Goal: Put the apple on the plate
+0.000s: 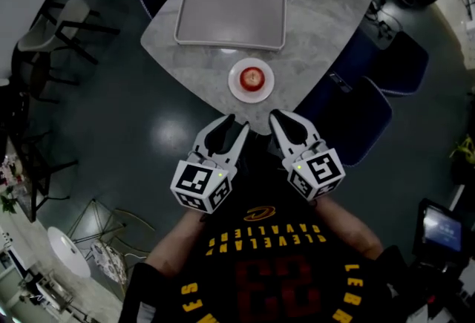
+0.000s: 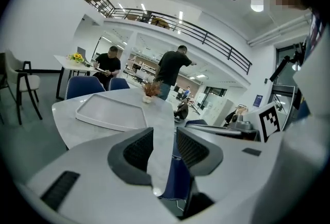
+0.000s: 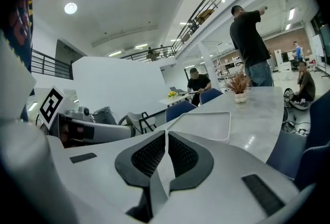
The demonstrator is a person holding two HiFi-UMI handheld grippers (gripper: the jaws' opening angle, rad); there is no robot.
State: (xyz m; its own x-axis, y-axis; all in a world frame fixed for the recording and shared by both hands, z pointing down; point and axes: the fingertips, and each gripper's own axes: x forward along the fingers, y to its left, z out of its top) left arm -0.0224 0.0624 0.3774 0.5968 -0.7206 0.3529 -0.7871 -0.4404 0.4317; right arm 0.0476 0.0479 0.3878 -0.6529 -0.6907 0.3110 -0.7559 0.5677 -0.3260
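Red apple (image 1: 252,79), one, on one white plate (image 1: 235,84); left claw (image 2: 164,135) apart, right claw (image 3: 166,138) together.

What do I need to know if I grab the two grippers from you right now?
Left gripper: fingers apart, nothing between them, held short of the table edge.
Right gripper: fingers together, empty, beside the left one.
Things: the apple sits on the plate near the table's closest corner. The grey tray behind it is bare.
Done: the apple is on the plate.
Left: nothing, as far as these views show. Just keep both grippers away from the plate.
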